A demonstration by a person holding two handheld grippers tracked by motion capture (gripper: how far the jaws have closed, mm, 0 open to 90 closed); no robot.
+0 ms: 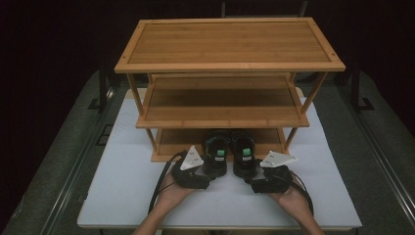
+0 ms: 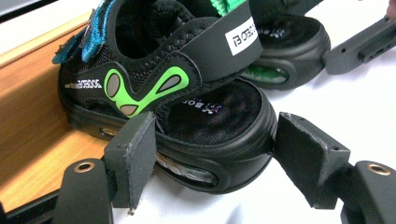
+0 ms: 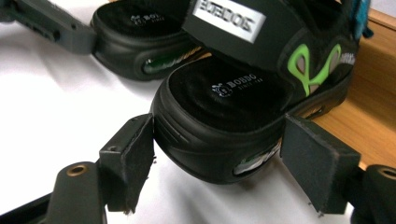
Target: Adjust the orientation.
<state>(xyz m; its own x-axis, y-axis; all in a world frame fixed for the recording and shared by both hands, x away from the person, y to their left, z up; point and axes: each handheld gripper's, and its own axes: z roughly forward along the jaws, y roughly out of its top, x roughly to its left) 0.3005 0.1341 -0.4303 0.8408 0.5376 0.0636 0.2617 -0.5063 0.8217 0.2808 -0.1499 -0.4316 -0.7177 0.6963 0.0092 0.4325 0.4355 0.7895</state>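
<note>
A pair of black sandals with green trim is sitting at the front edge of a wooden shelf rack (image 1: pixel 230 66), toes resting on the rack's lowest board and heels out over the white table (image 1: pixel 122 186). The left sandal (image 1: pixel 216 155) and the right sandal (image 1: pixel 244 155) are lying side by side, just apart.

The left gripper (image 1: pixel 203 169) is reaching in at the heel of the left sandal. In the left gripper view its pads are standing on either side of that heel (image 2: pixel 219 140): one pad is touching the sole's side, the other is sitting right at the edge of the sole (whether it is pressing is hard to tell), so the jaws are bracketing the heel rather than clearly clamping it.

The right gripper (image 1: pixel 259 172) is doing the same at the right sandal. In the right gripper view the heel (image 3: pixel 219 121) is lying between the two pads, both close against the sole, though a firm squeeze is not plain here either.

Each gripper is resting in a hand, left hand (image 1: pixel 171 193) and right hand (image 1: pixel 293 198), coming in from the table's near edge.
</note>
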